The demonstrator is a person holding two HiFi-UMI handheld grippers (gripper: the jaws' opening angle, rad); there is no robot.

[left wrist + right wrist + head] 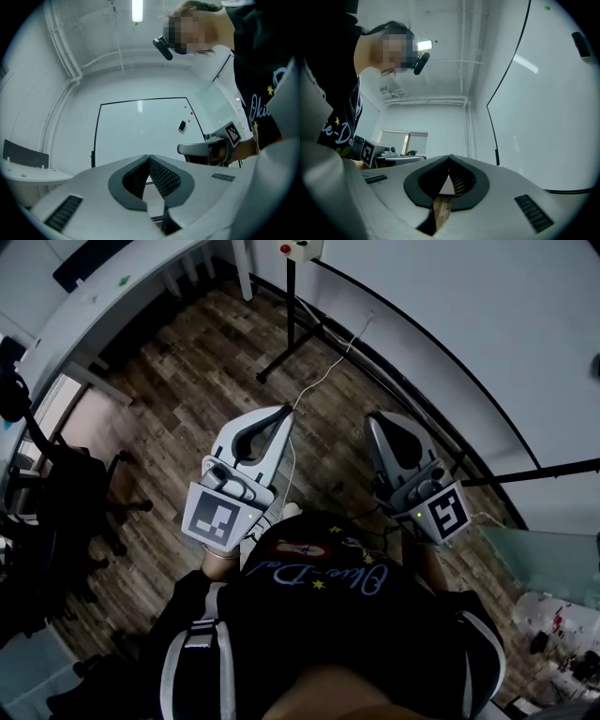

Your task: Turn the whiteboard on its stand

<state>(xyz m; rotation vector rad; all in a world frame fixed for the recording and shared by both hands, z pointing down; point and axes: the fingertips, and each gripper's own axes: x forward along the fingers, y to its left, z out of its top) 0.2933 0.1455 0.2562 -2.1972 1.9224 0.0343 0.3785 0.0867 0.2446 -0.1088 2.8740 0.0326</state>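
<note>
Whiteboard point(450, 306) is a wide, light panel in a thin black frame, and I think the main danger is that it swings too fast or jams when it is pushed. Both tools are clenched with nothing between the jaws, so neither can take the frame edge as it is; a push with closed tips on the smooth surface can slip off. The stand point(291, 329) has a black foot on the floor point(187, 381), and a white cable point(323, 381) runs across the boards just beside this foot. If the stand rolls or turns over the cable, it may catch or pull. The person's feet are also near the foot, so a stumble is possible. The whiteboard stands in front of the person, ahead and to the right. The left gripper point(284, 412) points toward it but is apart from it, and in its own view the board fills the middle beyond the tips. The right gripper point(377, 420) is nearer, with the board's frame on its right side, not touching.
</note>
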